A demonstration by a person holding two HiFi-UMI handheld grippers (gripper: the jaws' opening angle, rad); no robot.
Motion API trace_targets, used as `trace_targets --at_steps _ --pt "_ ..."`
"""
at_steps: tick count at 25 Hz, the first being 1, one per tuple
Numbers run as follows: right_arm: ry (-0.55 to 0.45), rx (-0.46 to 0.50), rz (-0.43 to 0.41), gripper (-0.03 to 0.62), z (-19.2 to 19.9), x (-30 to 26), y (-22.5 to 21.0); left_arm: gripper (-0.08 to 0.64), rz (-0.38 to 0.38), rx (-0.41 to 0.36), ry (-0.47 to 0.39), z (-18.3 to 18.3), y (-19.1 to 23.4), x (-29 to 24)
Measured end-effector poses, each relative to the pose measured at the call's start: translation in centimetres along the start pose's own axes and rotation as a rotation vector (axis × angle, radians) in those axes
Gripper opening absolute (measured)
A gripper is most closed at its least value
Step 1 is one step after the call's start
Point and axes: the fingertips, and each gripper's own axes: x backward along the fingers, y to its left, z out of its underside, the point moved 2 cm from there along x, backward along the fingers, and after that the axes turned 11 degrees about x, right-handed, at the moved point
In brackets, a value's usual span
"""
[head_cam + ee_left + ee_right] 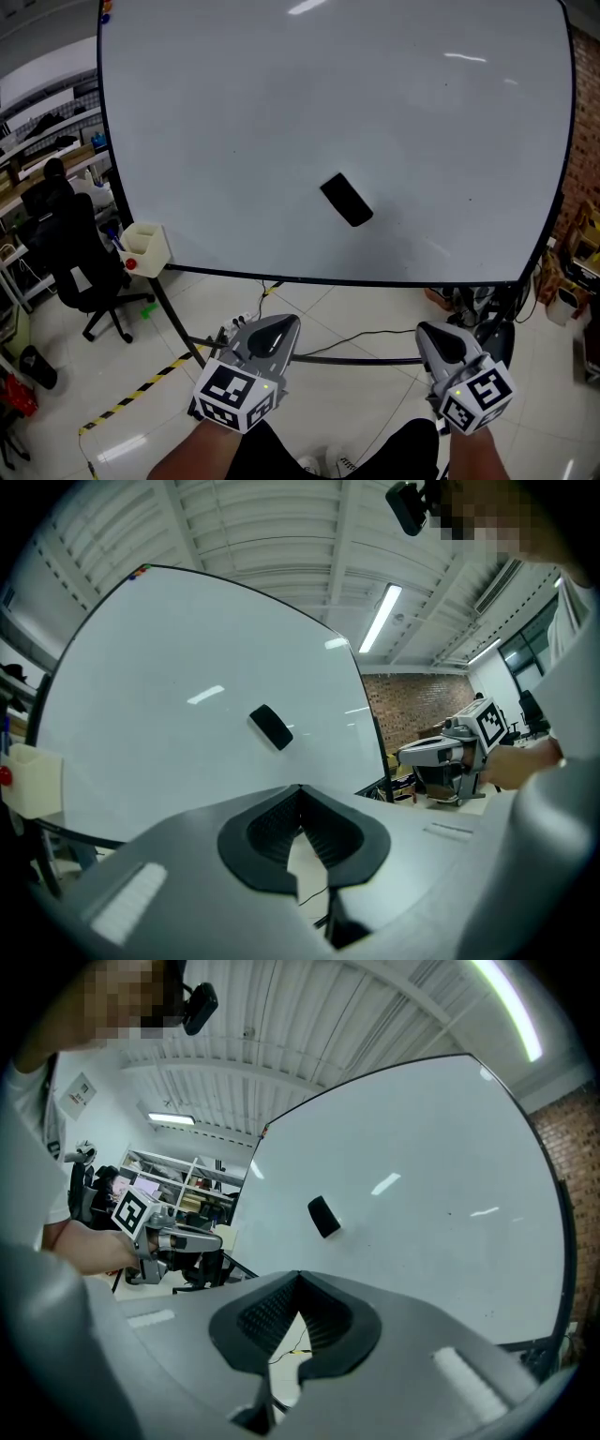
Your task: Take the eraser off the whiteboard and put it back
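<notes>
Holding the left gripper (281, 328) and the right gripper (436, 336) low and level, side by side but well apart, each backed by a bare forearm at the bottom edge of the head view. Both aimed at the whiteboard (281, 112) and well short of it. Left fingers (272, 832) closed tip to tip with nothing between them, and right fingers (267, 1316) closed the same way, also empty. Black eraser (346, 200) stuck on the whiteboard's face, tilted, a little right of centre in the lower half, more in line with the right gripper than the left. Bare white surface all round it, out to the dark frame. At the whiteboard's lower left corner, a white holder box (145, 246) with something red at its front, well apart from the eraser. Further left, a black office chair (80, 258) on the tiled floor (375, 394). Beneath the whiteboard's lower edge, just ahead of the grippers, the stand's dark bar (356, 360), with a cable (366, 333) trailing over the tiles. Yellow-and-black tape (141, 387) on the floor at lower left. On the right, a brick wall (586, 141) with clutter at its foot. Open air between the closed fingers and the whiteboard's face.
</notes>
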Motion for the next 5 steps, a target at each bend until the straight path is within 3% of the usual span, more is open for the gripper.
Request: trace_targets --at_steps 5 --pt "-0.006 0.008 -0.003 0.002 -0.1 -0.24 0.03 0.017 0.005 -0.005 0.0 -0.02 -0.13 -0.04"
